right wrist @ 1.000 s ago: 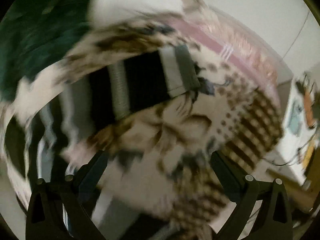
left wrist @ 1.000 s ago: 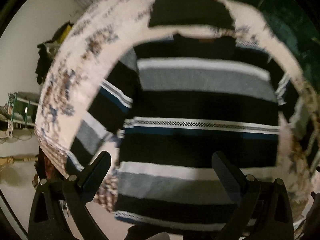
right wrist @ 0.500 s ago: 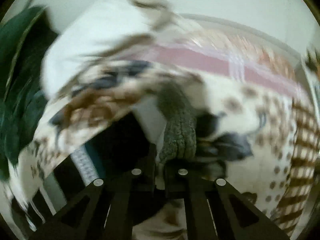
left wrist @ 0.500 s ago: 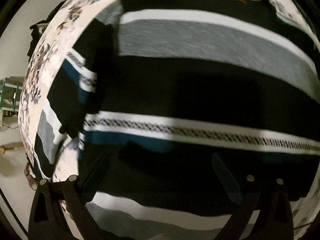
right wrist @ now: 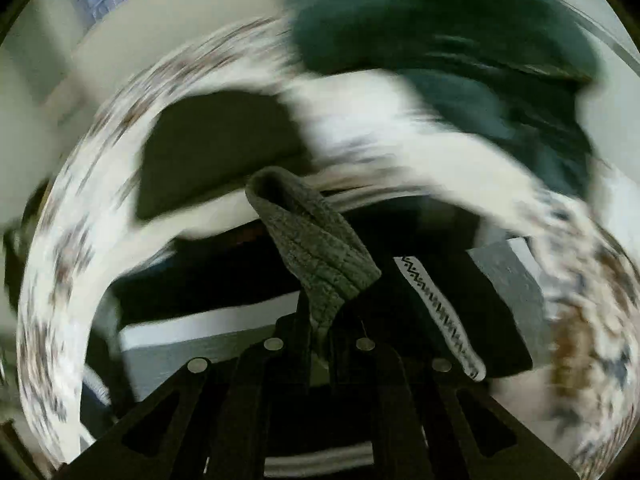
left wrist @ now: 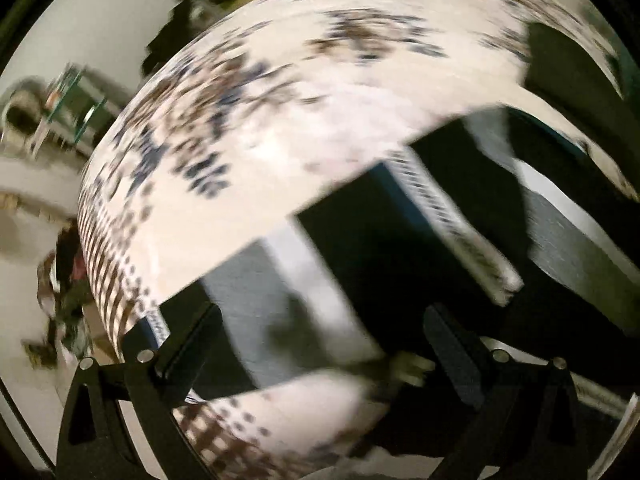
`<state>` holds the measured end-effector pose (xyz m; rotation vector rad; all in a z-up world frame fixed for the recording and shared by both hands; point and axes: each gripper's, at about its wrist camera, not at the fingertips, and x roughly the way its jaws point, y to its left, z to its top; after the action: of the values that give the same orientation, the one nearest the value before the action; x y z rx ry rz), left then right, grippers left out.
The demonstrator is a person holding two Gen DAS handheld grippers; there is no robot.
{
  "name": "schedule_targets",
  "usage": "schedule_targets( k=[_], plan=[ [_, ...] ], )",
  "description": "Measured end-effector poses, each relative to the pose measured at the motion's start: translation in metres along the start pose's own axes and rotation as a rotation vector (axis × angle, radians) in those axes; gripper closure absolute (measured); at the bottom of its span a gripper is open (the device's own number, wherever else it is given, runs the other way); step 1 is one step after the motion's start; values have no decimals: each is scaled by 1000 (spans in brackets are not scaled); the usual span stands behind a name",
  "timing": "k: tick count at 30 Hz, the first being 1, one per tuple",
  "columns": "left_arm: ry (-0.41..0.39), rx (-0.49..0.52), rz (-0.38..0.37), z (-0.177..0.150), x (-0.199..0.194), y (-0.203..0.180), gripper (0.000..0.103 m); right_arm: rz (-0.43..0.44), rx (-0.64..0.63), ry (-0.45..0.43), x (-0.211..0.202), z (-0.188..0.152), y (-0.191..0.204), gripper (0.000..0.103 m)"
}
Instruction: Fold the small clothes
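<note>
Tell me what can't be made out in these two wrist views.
- Left wrist: motion blur smears the patterned bedspread; its print is unreadable.
- Left wrist: the striped sweater is cut off at the frame edge.
- Right wrist: the right gripper hides the grey cuff where clamped.

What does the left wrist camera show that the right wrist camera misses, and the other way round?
Only the left wrist view shows the left gripper, jaws wide open over the striped sweater, gripping nothing, plus blurred furniture at the room's edge.

Only the right wrist view shows the right gripper, jaws shut on the sweater's grey ribbed cuff, and a dark green fabric heap beyond.

Both show the striped sweater lying on the white patterned bedspread.
</note>
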<state>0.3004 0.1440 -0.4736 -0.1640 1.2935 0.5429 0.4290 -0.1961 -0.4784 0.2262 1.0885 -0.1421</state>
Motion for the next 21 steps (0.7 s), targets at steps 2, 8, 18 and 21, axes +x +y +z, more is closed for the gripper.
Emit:
schedule_targets(
  k=[2,8,18,21],
  plan=[
    [18,-38,7,3,6,19,0,-2,-93,59,32,-13,75,97],
    [31,-115,16,4,23,63,0,-60,-330,103,83,-65,219,97],
    [125,-213,9,-37,36,107,0,77,-251,298,77,-72,205,3],
    [224,-312,-2,-66,44,124,0,18,-219,255,46,-71,159,2]
  ],
)
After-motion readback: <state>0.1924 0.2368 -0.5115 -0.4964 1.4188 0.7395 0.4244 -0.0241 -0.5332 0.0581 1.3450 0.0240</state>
